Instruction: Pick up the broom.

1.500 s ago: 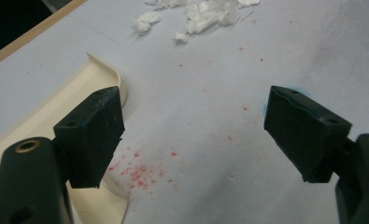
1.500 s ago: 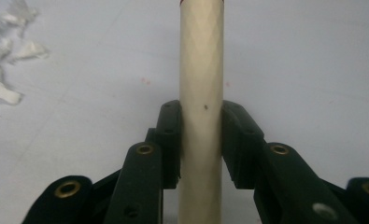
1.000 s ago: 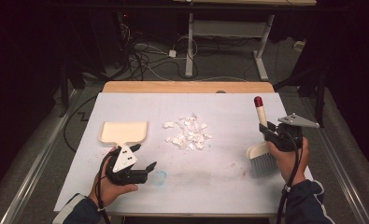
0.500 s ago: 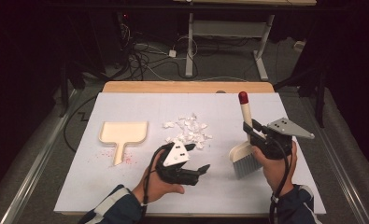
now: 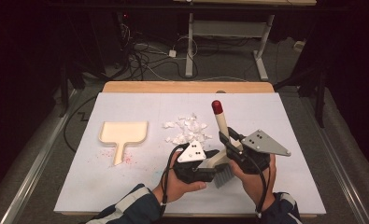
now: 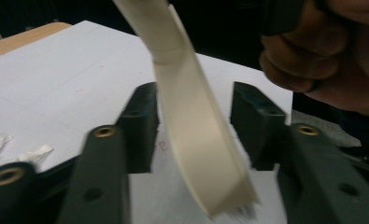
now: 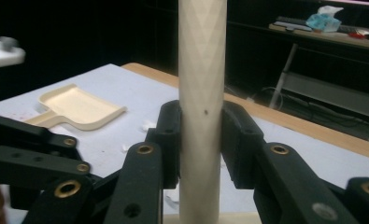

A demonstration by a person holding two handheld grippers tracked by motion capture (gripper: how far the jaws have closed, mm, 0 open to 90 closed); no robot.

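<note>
One brush, one dustpan, one pile of torn white paper scraps and two hand-held grippers share a white-covered table.

The right gripper, near the table's right-centre, is clamped on the brush's cream handle, which stands upright with its red tip at the far end and its grey bristles hanging toward the near edge. In the right gripper view both black jaws press against the handle.

The left gripper sits just left of the brush head, its jaws spread on either side of the cream brush back without clearly touching it.

The empty cream dustpan lies flat at the left, handle pointing toward the near edge, well apart from both grippers; faint pink specks dot the table around it. The scraps lie between the dustpan and the brush, just beyond the left gripper.

The bristles are partly hidden behind the hands in the high view and blurred in the left gripper view. Tangled cables and desk legs lie in the dark beyond.
</note>
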